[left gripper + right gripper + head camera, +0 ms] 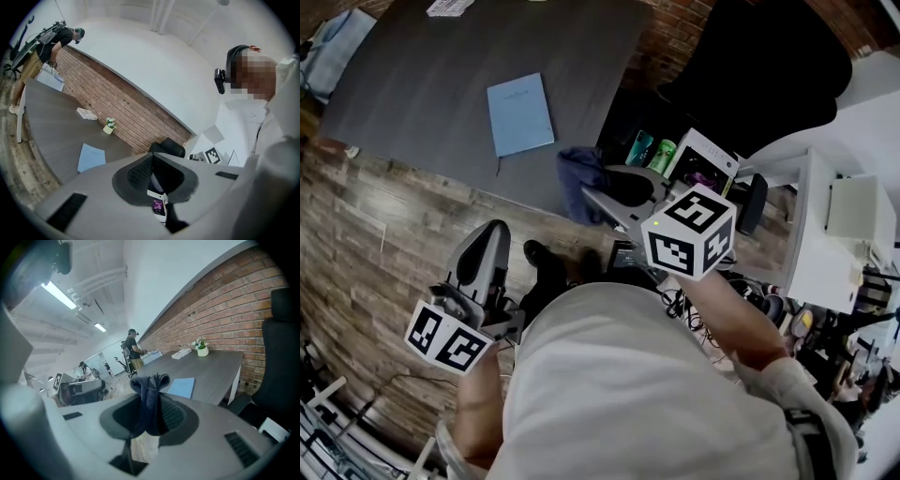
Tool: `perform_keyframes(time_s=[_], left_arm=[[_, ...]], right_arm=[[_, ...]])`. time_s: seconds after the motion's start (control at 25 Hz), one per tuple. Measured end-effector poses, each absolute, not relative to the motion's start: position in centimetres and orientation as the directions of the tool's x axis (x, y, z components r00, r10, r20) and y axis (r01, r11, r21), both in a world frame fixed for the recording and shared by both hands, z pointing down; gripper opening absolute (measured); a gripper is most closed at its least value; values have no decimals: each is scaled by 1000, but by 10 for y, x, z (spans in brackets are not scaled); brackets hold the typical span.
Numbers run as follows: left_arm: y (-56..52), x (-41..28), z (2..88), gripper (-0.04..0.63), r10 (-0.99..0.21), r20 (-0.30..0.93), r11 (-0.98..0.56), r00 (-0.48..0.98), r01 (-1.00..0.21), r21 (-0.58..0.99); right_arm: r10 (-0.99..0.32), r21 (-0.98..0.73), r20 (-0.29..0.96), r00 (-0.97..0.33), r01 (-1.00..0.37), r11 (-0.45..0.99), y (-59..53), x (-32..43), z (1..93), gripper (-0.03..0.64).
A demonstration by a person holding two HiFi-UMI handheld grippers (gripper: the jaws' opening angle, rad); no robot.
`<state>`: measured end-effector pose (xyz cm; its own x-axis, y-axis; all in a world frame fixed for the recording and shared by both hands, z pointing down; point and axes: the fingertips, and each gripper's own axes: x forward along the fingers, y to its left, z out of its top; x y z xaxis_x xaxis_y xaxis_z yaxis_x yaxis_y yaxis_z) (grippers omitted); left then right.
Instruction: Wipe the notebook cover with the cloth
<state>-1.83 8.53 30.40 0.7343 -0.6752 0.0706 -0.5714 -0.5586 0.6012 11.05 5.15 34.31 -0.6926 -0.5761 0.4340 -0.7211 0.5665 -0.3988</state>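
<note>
Nothing readable is showing. The blue notebook (pixel 520 114) on the table (pixel 412 84) is carrying a faint line of print near its top edge, too small to make out. The left cube (pixel 448 337) and right cube (pixel 691 232) are displaying only black-and-white square markers.

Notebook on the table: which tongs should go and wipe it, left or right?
Right. The right tongs pinch the dark cloth, and the blue notebook lies ahead on the table. The left tongs are shut with nothing in them.
</note>
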Motion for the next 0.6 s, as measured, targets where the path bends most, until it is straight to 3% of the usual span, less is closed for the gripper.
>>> perform_keyframes(time_s=[0.6], left_arm=[[153, -3, 307, 8, -737, 81, -499, 671, -621, 605]], right_arm=[[-555, -403, 389, -735, -678, 615, 112, 143, 329, 106]])
